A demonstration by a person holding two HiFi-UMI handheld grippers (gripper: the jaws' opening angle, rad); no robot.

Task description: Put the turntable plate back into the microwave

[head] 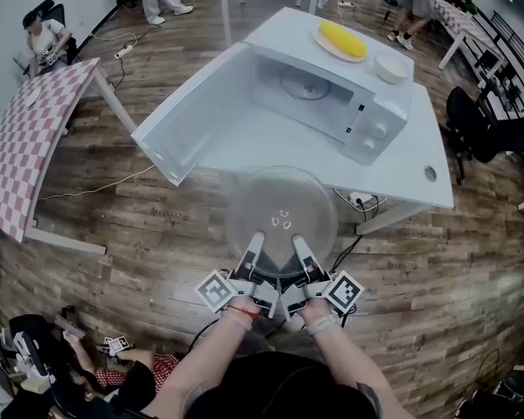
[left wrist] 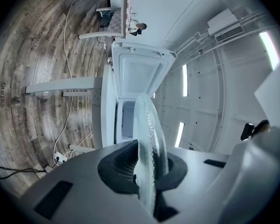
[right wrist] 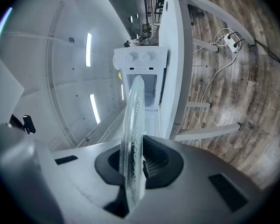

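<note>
A clear glass turntable plate (head: 281, 212) hangs level in the air in front of the table, held at its near rim by both grippers. My left gripper (head: 254, 250) is shut on the plate (left wrist: 149, 139), which shows edge-on between its jaws. My right gripper (head: 302, 250) is shut on the same plate (right wrist: 133, 139). The white microwave (head: 332, 103) stands on the white table (head: 419, 182) with its door (head: 196, 112) swung wide open to the left. Its cavity holds a roller ring (head: 304, 84) on the floor. The plate sits short of the opening, near the table's front edge.
On the microwave's top lie a plate with a yellow corn cob (head: 341, 38) and a small white bowl (head: 391, 66). A checkered table (head: 31, 138) stands at the left. Cables and a power strip (head: 360, 201) lie on the wood floor under the table. People are at the room's edges.
</note>
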